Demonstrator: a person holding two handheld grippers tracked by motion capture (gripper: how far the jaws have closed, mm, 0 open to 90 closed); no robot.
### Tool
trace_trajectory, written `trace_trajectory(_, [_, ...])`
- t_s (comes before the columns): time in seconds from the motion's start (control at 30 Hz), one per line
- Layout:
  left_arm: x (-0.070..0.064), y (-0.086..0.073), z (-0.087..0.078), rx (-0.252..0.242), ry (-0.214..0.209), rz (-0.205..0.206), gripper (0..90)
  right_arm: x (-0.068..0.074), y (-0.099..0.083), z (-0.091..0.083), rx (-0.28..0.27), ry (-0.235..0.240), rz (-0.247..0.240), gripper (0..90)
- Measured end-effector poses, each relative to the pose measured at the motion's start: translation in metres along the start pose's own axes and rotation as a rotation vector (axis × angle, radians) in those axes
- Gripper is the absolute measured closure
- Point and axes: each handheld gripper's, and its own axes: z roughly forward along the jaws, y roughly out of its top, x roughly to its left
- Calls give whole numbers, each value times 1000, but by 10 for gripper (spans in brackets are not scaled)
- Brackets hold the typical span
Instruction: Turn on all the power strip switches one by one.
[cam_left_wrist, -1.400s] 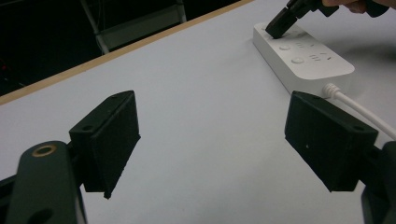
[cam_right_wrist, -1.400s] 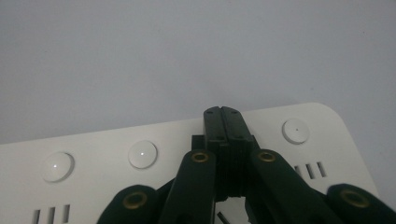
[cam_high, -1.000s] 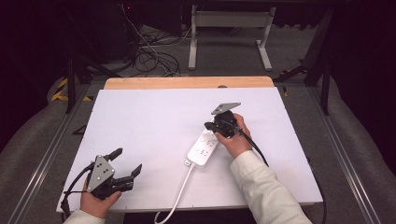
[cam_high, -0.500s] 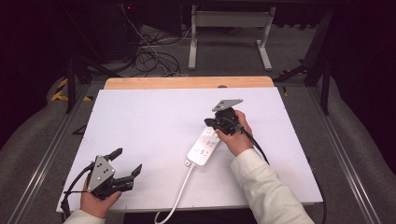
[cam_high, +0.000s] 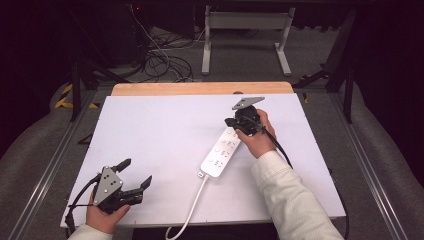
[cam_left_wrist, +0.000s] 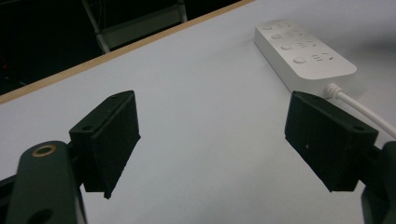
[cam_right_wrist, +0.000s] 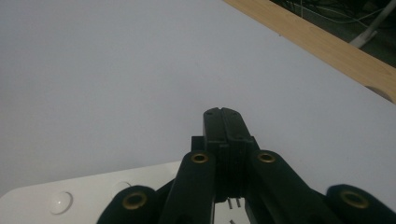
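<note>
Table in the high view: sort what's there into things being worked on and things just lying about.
In use:
- power strip, white, on the table
- right gripper, jaws shut, over the strip's far end
- left gripper, jaws open, holding nothing

Lying about:
- cables on the floor beyond the table
- metal frame beyond the table

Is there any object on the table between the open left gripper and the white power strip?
Nothing visible. Between the left gripper and the power strip lies bare white table; the left gripper view shows the same. The strip's cord trails off the near edge, beside that path.
</note>
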Motion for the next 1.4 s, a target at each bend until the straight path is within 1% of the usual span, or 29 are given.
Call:
trace_trajectory(0.03, [0,0,0,-1,3,3,182,-2,0,1,2,-1,6,900])
trace_trajectory(0.13, [0,0,0,1,-2,-8,181,-7,-2,4,16,-6,16,900])
trace_trajectory(0.17, [0,0,0,2,-1,-2,181,-8,-2,5,18,-6,19,900])
trace_trajectory(0.27, [0,0,0,1,-3,-9,181,-12,-4,9,32,-7,29,900])
trace_trajectory(0.3, [0,0,0,1,-1,-3,181,-13,-5,10,38,-6,30,900])
trace_trajectory(0.4, [0,0,0,2,-1,-2,181,-15,-8,16,60,-7,33,900])
trace_trajectory(0.43, [0,0,0,1,-3,-9,181,-16,-9,18,68,-9,36,900])
trace_trajectory(0.57, [0,0,0,3,0,-2,181,-19,-12,24,83,-6,47,900])
trace_trajectory(0.6, [0,0,0,2,-2,-8,181,-19,-13,25,87,-8,48,900])
trace_trajectory(0.7, [0,-1,0,2,-3,-9,181,-19,-16,28,96,-3,52,900])
trace_trajectory(0.8, [0,0,0,3,-1,-2,181,-19,-20,32,105,-1,53,900])
trace_trajectory(0.83, [0,0,0,2,-3,-8,181,-19,-21,33,108,-3,56,900])
trace_trajectory(0.9, [0,0,1,2,-3,-6,181,-19,-23,34,113,1,56,900])
trace_trajectory(0.93, [0,0,0,3,0,-1,181,-19,-23,35,112,1,62,900])
trace_trajectory(1.0, [0,-1,1,3,-4,-8,182,-19,-24,36,115,3,58,900])
trace_trajectory(1.07, [0,0,1,5,-2,1,181,-18,-25,36,114,6,51,900])
trace_trajectory(1.1, [0,0,1,4,-4,-4,181,-17,-25,36,113,6,49,900])
trace_trajectory(1.4, [0,0,1,5,-4,-3,181,-15,-25,39,122,1,42,900])
